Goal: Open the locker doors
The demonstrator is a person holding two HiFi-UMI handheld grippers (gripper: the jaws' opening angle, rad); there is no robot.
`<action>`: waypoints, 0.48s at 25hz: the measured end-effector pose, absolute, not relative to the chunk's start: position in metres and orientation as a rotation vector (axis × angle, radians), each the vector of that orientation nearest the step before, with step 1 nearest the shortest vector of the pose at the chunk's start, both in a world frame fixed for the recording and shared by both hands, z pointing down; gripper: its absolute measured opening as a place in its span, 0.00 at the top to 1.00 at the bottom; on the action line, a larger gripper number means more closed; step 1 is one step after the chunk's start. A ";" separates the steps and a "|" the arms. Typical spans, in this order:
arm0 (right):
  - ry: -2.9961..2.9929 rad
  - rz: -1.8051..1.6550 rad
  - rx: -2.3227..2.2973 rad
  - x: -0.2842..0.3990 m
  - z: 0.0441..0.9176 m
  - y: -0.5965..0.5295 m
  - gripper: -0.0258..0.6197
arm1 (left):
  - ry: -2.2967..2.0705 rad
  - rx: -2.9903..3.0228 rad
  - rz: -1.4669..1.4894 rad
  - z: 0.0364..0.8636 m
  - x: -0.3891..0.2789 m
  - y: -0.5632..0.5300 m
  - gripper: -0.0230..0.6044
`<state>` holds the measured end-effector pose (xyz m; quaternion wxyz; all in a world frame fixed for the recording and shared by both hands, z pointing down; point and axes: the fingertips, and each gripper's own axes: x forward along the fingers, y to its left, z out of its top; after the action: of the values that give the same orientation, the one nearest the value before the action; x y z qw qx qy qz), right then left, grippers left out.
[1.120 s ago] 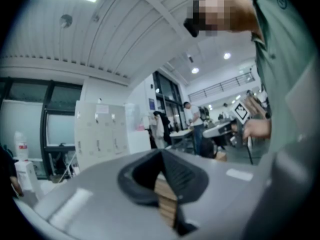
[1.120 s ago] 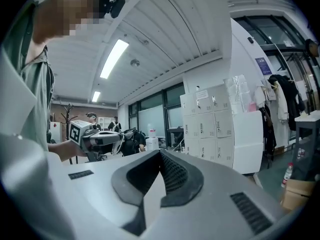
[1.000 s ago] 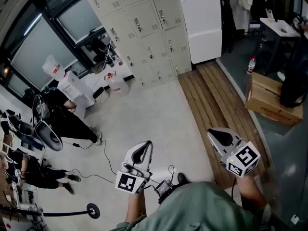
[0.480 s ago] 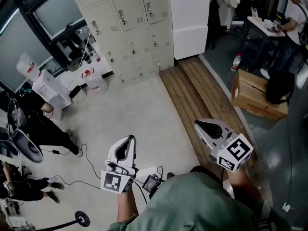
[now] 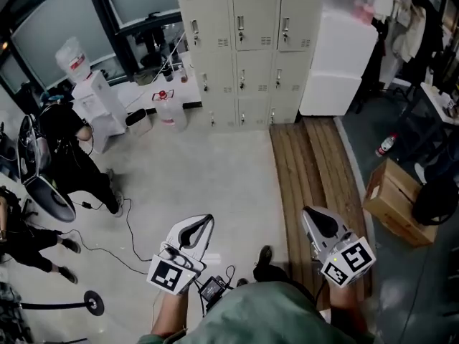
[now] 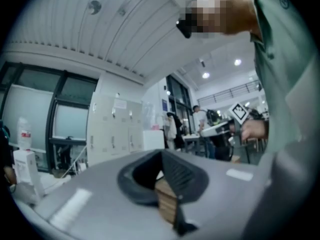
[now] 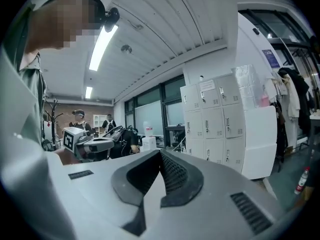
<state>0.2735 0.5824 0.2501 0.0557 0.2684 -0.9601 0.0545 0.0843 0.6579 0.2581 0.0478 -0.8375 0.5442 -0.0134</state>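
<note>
The beige lockers [image 5: 244, 49] stand against the far wall, all visible doors closed, each with a small handle. They are several steps away across the floor. My left gripper [image 5: 207, 220] is held low at the bottom left, jaws shut with nothing in them. My right gripper [image 5: 308, 213] is held low at the bottom right, also shut and empty. In the left gripper view the lockers [image 6: 112, 129] show beyond the shut gripper [image 6: 162, 153], with the right gripper [image 6: 227, 123] off to the side. In the right gripper view the lockers [image 7: 215, 119] rise past the shut gripper [image 7: 160, 154].
A white cabinet [image 5: 337, 63] stands right of the lockers. Wooden floor strips [image 5: 308, 163] run toward it. A cardboard box [image 5: 394, 199] and a bottle [image 5: 386, 145] sit at the right. At the left are a water dispenser [image 5: 90, 95], a person in black [image 5: 72, 149] and cables [image 5: 129, 228].
The view has swung so the lockers now stand straight ahead at top centre instead of angled to one side. Both grippers stay low and shut.
</note>
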 end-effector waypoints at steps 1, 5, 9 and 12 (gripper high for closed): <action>-2.922 0.174 0.795 0.268 0.251 0.571 0.95 | 1.671 -2.547 -0.051 0.258 0.080 0.648 0.98; -2.960 0.209 0.742 0.254 0.252 0.506 0.95 | 1.688 -2.552 -0.187 0.261 0.077 0.595 0.98; -2.971 0.239 0.737 0.256 0.249 0.455 0.95 | 1.634 -2.558 -0.258 0.253 0.085 0.540 0.98; -2.911 0.267 0.660 0.242 0.256 0.453 0.95 | 1.701 -2.548 -0.176 0.246 0.071 0.547 0.98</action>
<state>0.2417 0.4530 0.2558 0.0726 0.2196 -0.9688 0.0887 0.0712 0.5474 0.2456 0.0364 -0.8298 0.5539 -0.0574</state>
